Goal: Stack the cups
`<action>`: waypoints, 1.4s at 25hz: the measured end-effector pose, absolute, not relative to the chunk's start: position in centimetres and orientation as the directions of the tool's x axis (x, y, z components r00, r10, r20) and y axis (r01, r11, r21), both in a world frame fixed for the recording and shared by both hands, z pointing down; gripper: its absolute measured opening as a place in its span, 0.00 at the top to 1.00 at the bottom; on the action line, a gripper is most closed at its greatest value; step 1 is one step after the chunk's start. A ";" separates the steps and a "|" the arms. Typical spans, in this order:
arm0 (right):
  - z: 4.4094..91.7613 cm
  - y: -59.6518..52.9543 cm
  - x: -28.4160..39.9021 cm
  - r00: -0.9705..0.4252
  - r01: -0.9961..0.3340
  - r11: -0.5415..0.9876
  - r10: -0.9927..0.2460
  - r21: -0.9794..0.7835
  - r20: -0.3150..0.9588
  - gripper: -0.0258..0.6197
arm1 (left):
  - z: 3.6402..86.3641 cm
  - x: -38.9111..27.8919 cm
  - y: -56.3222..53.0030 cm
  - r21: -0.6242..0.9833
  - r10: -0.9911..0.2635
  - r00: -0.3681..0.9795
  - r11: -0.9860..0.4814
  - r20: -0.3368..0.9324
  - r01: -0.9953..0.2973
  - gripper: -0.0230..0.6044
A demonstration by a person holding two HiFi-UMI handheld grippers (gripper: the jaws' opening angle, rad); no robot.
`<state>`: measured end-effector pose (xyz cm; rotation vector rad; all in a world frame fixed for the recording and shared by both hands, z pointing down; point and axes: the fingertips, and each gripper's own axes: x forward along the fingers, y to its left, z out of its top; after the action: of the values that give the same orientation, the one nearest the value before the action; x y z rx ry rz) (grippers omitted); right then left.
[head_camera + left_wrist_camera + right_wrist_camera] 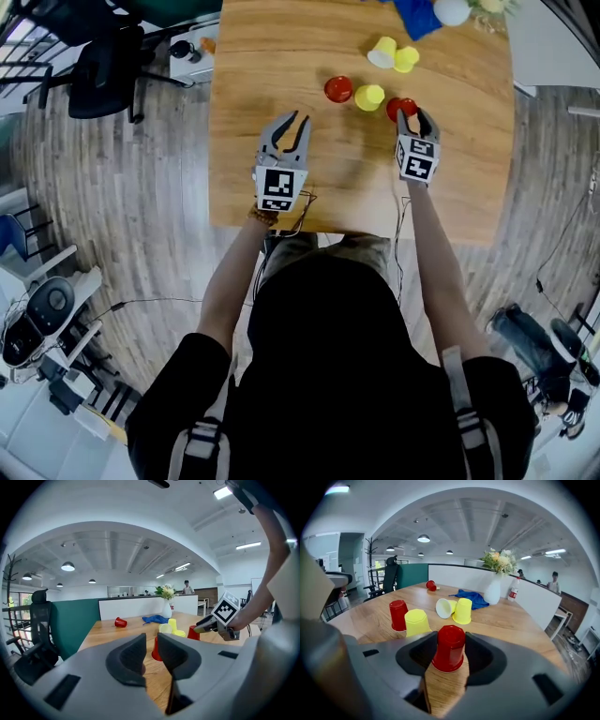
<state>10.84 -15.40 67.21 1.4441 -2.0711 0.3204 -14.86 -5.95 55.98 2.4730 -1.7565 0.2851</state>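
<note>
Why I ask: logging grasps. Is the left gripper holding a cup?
No, the left gripper has its jaws close together, nothing between them.

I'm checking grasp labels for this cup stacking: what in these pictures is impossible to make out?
- Right gripper view: jaws of the right gripper overlap the sides of the red cup; pressing or flanking cannot be told.
- Left gripper view: jaws of the left gripper hide part of the farther red cup.
- Head view: the top edge cuts off the vase.

The person wears a black short-sleeved top (328,375) with grey shoulder straps (202,445), and the grey left gripper (293,120) and right gripper (415,114) bear black pads (126,658), black-marked white cubes (277,187) and thin cables (305,202).
</note>
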 end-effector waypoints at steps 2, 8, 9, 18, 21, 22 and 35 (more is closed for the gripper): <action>67.3 -15.5 10.5 -0.247 -0.908 0.395 -0.772 0.138 0.586 0.66 | 56.0 -14.6 -5.8 -0.032 -0.925 0.319 -0.332 0.208 -0.943 0.83; 67.2 -15.2 9.6 -0.254 -0.892 0.421 -0.769 0.166 0.586 0.66 | 56.1 -13.7 -5.6 -0.026 -0.920 0.331 -0.343 0.208 -0.939 0.83; 67.2 -15.2 9.5 -0.255 -0.890 0.423 -0.769 0.168 0.586 0.66 | 56.1 -13.6 -5.6 -0.024 -0.919 0.333 -0.346 0.210 -0.938 0.83; 67.1 -15.3 9.2 -0.274 -0.877 0.446 -0.769 0.178 0.578 0.65 | 56.4 -12.1 -5.8 -0.020 -0.904 0.369 -0.382 0.217 -0.924 0.83; 66.3 -15.0 8.9 -0.325 -0.868 0.477 -0.754 0.138 0.571 0.60 | 56.2 -11.9 -5.7 -0.020 -0.897 0.384 -0.397 0.218 -0.917 0.83; 65.8 -14.9 8.8 -0.346 -0.866 0.485 -0.754 0.118 0.558 0.56 | 56.2 -11.8 -5.7 -0.020 -0.895 0.389 -0.402 0.219 -0.915 0.83; 61.4 -23.4 12.3 -0.400 -0.837 0.527 -0.775 0.150 0.490 0.56 | 56.6 -10.0 -5.5 -0.013 -0.878 0.419 -0.433 0.233 -0.901 0.83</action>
<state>12.35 -23.41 61.44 1.3088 -2.2620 0.1623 -10.03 -5.46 56.56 2.5481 -1.6049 0.3116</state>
